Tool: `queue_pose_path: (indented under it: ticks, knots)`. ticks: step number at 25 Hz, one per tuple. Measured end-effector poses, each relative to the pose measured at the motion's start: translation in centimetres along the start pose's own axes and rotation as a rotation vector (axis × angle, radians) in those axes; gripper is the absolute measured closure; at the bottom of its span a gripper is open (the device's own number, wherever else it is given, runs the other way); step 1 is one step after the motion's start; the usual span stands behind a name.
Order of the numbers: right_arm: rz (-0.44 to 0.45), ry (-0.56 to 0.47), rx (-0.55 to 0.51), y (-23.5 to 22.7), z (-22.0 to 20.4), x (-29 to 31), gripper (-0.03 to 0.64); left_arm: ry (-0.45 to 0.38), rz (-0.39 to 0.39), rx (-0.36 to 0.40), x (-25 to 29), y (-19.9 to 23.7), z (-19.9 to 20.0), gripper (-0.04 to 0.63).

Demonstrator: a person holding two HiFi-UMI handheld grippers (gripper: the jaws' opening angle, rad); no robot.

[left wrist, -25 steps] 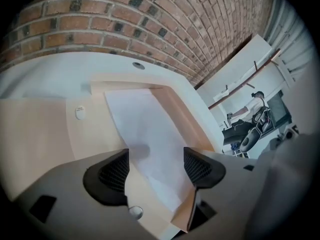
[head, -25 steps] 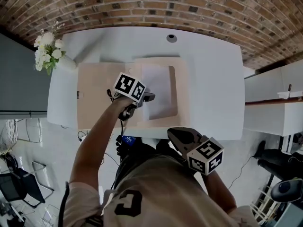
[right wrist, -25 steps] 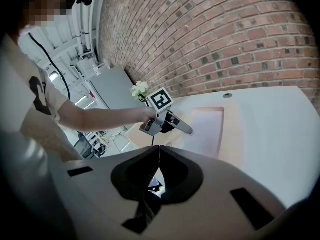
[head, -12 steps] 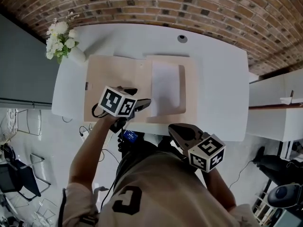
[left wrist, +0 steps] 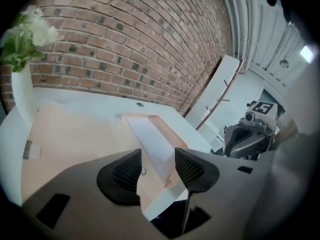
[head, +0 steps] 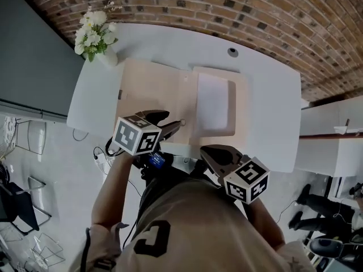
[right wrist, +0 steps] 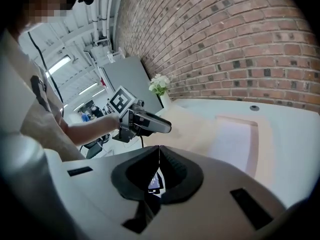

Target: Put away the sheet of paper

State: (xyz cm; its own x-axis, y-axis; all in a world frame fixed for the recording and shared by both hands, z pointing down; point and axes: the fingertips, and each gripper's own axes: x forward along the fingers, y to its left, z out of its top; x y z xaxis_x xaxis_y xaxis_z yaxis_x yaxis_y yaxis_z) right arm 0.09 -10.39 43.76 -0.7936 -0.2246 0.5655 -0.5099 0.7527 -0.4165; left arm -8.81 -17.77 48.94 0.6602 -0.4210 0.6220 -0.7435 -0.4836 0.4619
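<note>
Sheet of paper (head: pixel 213 103) looks light and floppy, so pinch its lower edge; your left gripper (left wrist: pixel 157 160) jaws are apart, just narrowing, nothing between; right gripper (right wrist: pixel 159 151) jaws are clenched, empty.

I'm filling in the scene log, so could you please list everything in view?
table: one, white, against the wall
brick wall: one, reddish brown, behind the table
folder: one, beige, lying open on the table
sheet of paper: one, white, in the folder's right half
vase of flowers: one, white, table's far left corner
cable hole: one, grey, near the table's far edge
left gripper: one, dark grey, above the folder's near edge; jaws apart, have just been closing, nothing between them
right gripper: one, dark grey, close to the person's body; jaws together, empty
</note>
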Motion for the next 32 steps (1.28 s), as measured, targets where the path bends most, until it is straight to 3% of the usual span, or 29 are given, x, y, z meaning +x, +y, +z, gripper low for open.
queue_pose_path:
  ticks: [3,8,11,14,17,19,25,32]
  knots:
    - [0.0,0.011,-0.034,1.5,0.6,1.2,0.594,-0.056,-0.021,-0.043,-2.2,0.1,0.0,0.38]
    - [-0.017,0.014,-0.054,3.6,1.2,2.8,0.594,-0.046,-0.041,0.028,-4.4,-0.3,-1.1,0.394]
    - [-0.043,0.027,-0.066,4.7,0.9,3.6,0.594,-0.055,-0.063,0.034,-5.5,-0.2,-1.8,0.411]
    - [-0.063,0.011,-0.067,5.5,1.2,3.6,0.594,-0.072,-0.089,0.042,-6.3,-0.3,-1.9,0.461]
    - [-0.01,-0.079,-0.052,6.8,2.5,3.0,0.594,-0.091,-0.093,0.057,-6.5,-0.2,-1.8,0.553]
    - [0.006,-0.129,-0.027,7.0,3.4,2.6,0.594,-0.105,-0.106,0.048,-6.6,-0.4,-1.9,0.568]
    - [-0.035,-0.173,-0.012,6.5,3.6,1.8,0.594,-0.127,-0.111,0.063,-6.9,-1.7,-1.2,0.578]
    - [-0.033,-0.18,-0.095,6.7,2.3,-0.5,0.594,-0.167,-0.088,0.097,-7.8,-5.4,0.0,0.578]
